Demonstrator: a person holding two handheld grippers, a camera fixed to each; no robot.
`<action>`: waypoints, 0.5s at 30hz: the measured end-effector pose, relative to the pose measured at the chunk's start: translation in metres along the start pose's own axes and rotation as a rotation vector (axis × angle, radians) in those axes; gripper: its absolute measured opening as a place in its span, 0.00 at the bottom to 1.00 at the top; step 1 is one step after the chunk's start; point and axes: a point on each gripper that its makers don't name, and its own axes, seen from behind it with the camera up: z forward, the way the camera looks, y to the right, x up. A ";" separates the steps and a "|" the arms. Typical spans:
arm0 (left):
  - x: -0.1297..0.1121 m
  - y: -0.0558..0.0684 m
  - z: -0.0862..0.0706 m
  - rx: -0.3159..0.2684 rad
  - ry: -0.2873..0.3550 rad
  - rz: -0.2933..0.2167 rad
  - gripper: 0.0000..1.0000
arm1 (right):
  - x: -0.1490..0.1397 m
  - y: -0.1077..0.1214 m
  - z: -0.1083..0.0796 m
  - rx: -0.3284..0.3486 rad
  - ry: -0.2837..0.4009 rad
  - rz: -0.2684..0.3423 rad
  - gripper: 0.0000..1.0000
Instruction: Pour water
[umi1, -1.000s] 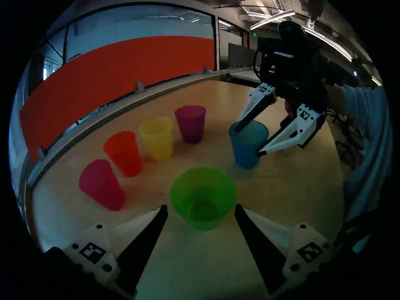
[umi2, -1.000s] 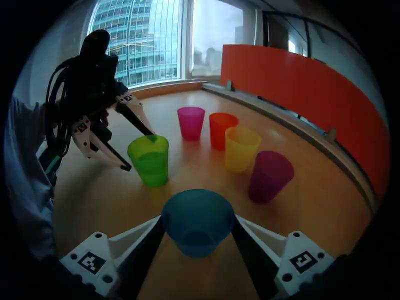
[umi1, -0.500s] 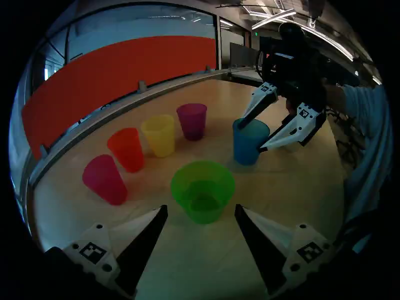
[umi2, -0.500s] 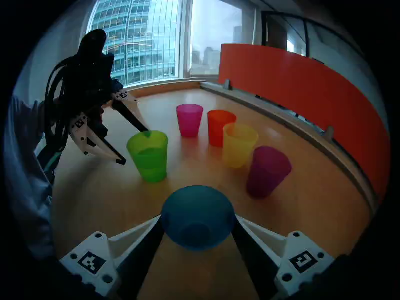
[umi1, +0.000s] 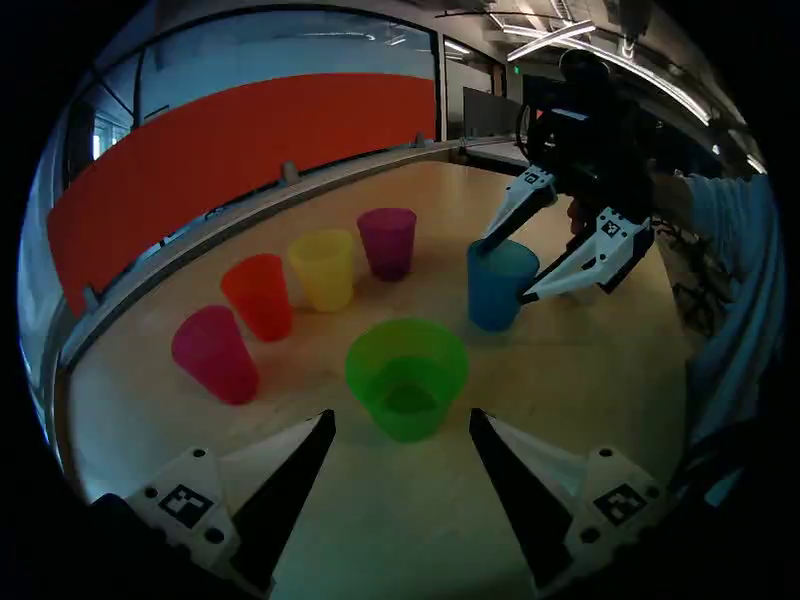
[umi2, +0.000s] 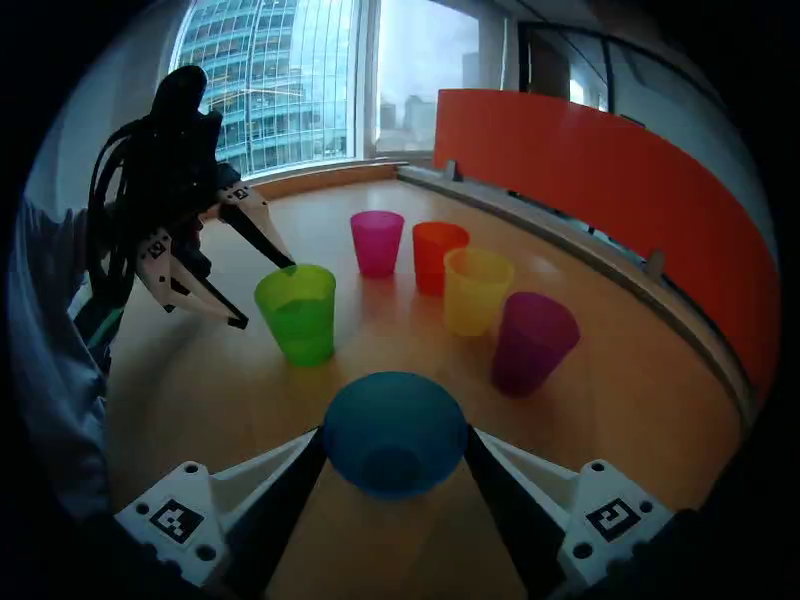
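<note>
Right tongs are clamped on the blue cup, low centre of the right gripper view. Left tongs are open and have eased back from the green cup on the worktop, so I'd guess the pour comes next.
</note>
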 end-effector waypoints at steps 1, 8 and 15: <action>0.000 0.000 -0.001 0.003 0.002 -0.001 1.00 | 0.000 0.000 -0.002 -0.002 0.001 0.002 1.00; -0.003 -0.004 -0.012 0.028 0.016 -0.023 1.00 | -0.006 0.002 -0.015 -0.022 0.001 0.004 1.00; -0.005 -0.013 -0.026 0.069 0.039 -0.059 1.00 | -0.014 0.007 -0.033 -0.060 0.006 0.011 1.00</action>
